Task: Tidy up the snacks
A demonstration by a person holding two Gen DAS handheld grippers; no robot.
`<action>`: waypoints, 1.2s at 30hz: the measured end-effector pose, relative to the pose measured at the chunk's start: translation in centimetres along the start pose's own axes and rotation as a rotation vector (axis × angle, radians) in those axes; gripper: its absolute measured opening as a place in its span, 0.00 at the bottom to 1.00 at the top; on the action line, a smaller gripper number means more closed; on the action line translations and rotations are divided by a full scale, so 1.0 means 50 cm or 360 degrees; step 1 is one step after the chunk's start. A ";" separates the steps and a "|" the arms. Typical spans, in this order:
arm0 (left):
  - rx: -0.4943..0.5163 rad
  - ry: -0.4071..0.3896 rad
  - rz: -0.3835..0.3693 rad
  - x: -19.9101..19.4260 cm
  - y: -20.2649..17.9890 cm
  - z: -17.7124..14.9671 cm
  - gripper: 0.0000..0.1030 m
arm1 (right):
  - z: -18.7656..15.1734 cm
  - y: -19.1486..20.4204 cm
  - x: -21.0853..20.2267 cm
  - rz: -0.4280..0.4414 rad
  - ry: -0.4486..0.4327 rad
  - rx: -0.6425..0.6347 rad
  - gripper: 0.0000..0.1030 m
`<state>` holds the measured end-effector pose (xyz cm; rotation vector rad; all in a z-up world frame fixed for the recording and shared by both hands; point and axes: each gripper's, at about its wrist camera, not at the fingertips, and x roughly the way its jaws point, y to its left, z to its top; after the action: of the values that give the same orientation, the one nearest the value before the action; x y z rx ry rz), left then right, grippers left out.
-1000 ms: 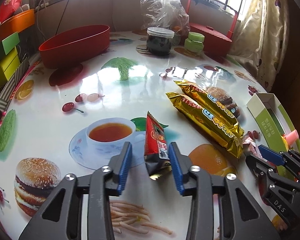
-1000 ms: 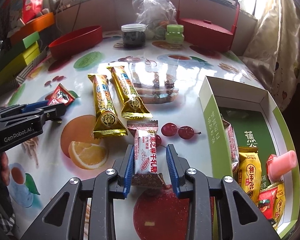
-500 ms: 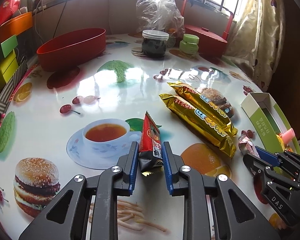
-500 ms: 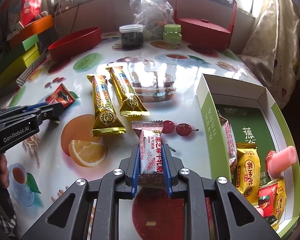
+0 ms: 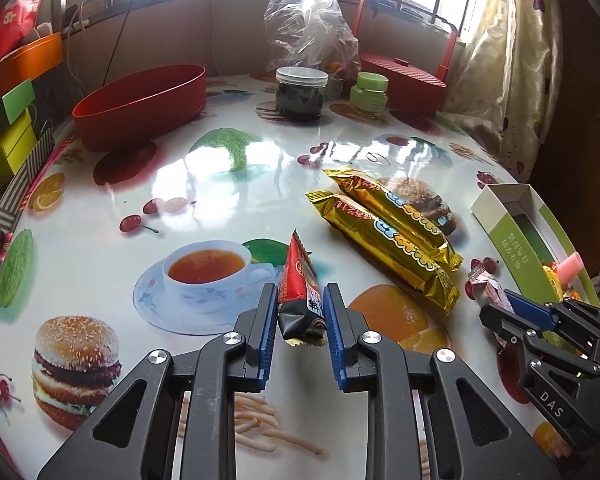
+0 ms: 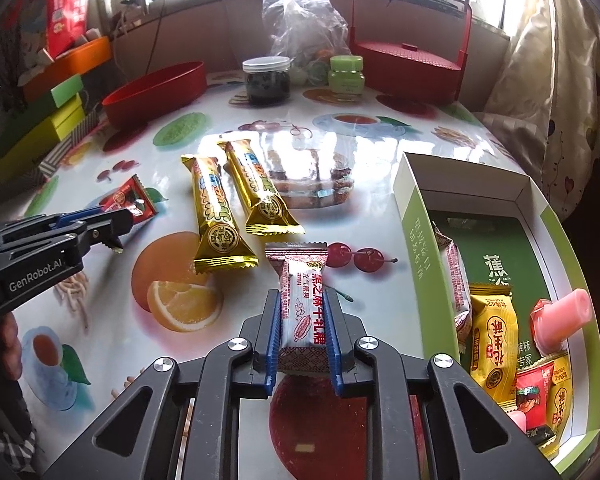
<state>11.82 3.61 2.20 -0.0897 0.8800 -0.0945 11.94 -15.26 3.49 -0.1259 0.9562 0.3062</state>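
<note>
My left gripper [image 5: 299, 320] is shut on a red and black snack packet [image 5: 300, 292], held on edge just above the table; it also shows in the right wrist view [image 6: 129, 199]. My right gripper [image 6: 302, 328] is shut on a white and red snack bar [image 6: 302, 304], seen at the right in the left wrist view [image 5: 487, 289]. Two gold snack bars [image 6: 236, 204] lie side by side in the middle of the table. A green and white box [image 6: 412, 236] at the right holds several snack packets and a pink item [image 6: 562, 320].
A red oval bowl [image 5: 140, 106], a dark jar [image 5: 300, 94], a green jar [image 5: 369, 94], a plastic bag [image 5: 310, 32] and a red handled basket [image 5: 404, 80] stand at the back. Coloured boxes [image 5: 8, 128] line the left edge.
Both grippers closed from open onto their packets. The left one has tipped the red packet up on edge; the right one holds the white bar slightly raised.
</note>
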 end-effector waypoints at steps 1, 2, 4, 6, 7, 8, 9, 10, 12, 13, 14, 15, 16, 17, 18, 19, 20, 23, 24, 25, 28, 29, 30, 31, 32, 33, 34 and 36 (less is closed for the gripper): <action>-0.0001 -0.0001 0.0000 -0.001 0.000 0.000 0.24 | 0.000 0.000 -0.001 0.0003 -0.0003 0.0000 0.19; -0.0002 -0.0002 0.0000 -0.003 0.000 0.000 0.24 | 0.000 0.000 -0.002 0.0004 -0.0007 0.0002 0.19; 0.0001 -0.0003 0.0001 -0.005 -0.001 -0.001 0.24 | 0.000 -0.002 -0.004 0.0004 -0.0011 0.0007 0.19; 0.0004 -0.0006 -0.0002 -0.008 -0.003 -0.002 0.24 | -0.002 -0.003 -0.007 0.0004 -0.0015 0.0011 0.19; 0.0006 -0.0010 -0.0006 -0.010 -0.004 -0.003 0.24 | -0.002 -0.003 -0.008 0.0005 -0.0019 0.0012 0.19; 0.0007 -0.0011 -0.0011 -0.012 -0.006 -0.003 0.24 | -0.001 -0.003 -0.010 0.0007 -0.0024 0.0012 0.19; 0.0010 -0.0013 -0.0015 -0.015 -0.008 -0.003 0.24 | -0.001 -0.002 -0.012 0.0008 -0.0028 0.0011 0.19; 0.0016 -0.0016 -0.0018 -0.017 -0.011 -0.003 0.24 | 0.000 -0.002 -0.015 0.0005 -0.0034 0.0011 0.19; 0.0033 -0.0018 -0.0017 -0.018 -0.015 -0.003 0.24 | 0.000 -0.003 -0.018 0.0004 -0.0043 0.0013 0.19; 0.0032 -0.0017 -0.0011 -0.017 -0.014 -0.004 0.24 | 0.001 -0.004 -0.021 0.0003 -0.0049 0.0015 0.19; 0.0025 -0.0010 -0.0007 -0.015 -0.012 -0.005 0.24 | 0.001 -0.004 -0.022 0.0002 -0.0052 0.0016 0.19; 0.0014 0.0004 -0.0018 -0.012 -0.008 -0.007 0.24 | 0.002 -0.004 -0.023 0.0000 -0.0056 0.0018 0.19; 0.0007 0.0014 -0.0032 -0.010 -0.005 -0.007 0.24 | 0.001 -0.005 -0.024 0.0001 -0.0058 0.0020 0.19; -0.0001 0.0018 -0.0036 -0.010 -0.002 -0.009 0.24 | 0.000 -0.006 -0.026 0.0002 -0.0059 0.0022 0.19; -0.0005 0.0027 -0.0007 -0.007 0.000 -0.011 0.24 | -0.001 -0.006 -0.027 0.0002 -0.0061 0.0023 0.19; -0.0003 0.0031 0.0010 -0.006 0.000 -0.012 0.24 | -0.001 -0.007 -0.028 0.0000 -0.0062 0.0024 0.19; -0.0005 0.0039 0.0015 -0.003 0.001 -0.014 0.25 | -0.001 -0.007 -0.028 0.0001 -0.0064 0.0026 0.19; -0.0005 0.0088 0.0034 0.011 0.000 -0.018 0.37 | -0.001 -0.006 -0.029 0.0008 -0.0065 0.0025 0.19; -0.0008 0.0104 0.0042 0.017 -0.001 -0.020 0.38 | -0.001 -0.005 -0.029 0.0010 -0.0066 0.0023 0.19; 0.0003 0.0091 0.0053 0.016 -0.004 -0.021 0.38 | 0.000 -0.004 -0.029 0.0012 -0.0067 0.0021 0.19; 0.0007 0.0091 0.0063 0.017 -0.006 -0.020 0.38 | 0.001 -0.003 -0.030 0.0012 -0.0070 0.0019 0.19; 0.0006 0.0087 0.0061 0.018 -0.005 -0.020 0.38 | 0.000 -0.004 -0.030 0.0013 -0.0070 0.0019 0.19; 0.0011 0.0083 0.0058 0.018 -0.005 -0.020 0.38 | 0.000 -0.004 -0.030 0.0013 -0.0069 0.0020 0.19; 0.0026 0.0073 0.0056 0.019 -0.007 -0.021 0.38 | 0.001 -0.003 -0.030 0.0015 -0.0068 0.0020 0.19; 0.0032 0.0070 0.0060 0.019 -0.008 -0.021 0.37 | 0.001 -0.004 -0.030 0.0012 -0.0070 0.0021 0.19; 0.0037 0.0068 0.0067 0.019 -0.009 -0.021 0.27 | 0.001 -0.004 -0.030 0.0012 -0.0070 0.0021 0.19; 0.0042 0.0070 0.0061 0.019 -0.009 -0.021 0.24 | 0.001 -0.004 -0.031 0.0011 -0.0071 0.0023 0.19; 0.0048 0.0070 0.0061 0.018 -0.010 -0.021 0.24 | 0.001 -0.004 -0.031 0.0012 -0.0075 0.0024 0.19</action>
<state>11.57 2.95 0.90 -0.0428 0.9233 -0.0744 11.19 -15.78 4.78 -0.1010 0.9124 0.3073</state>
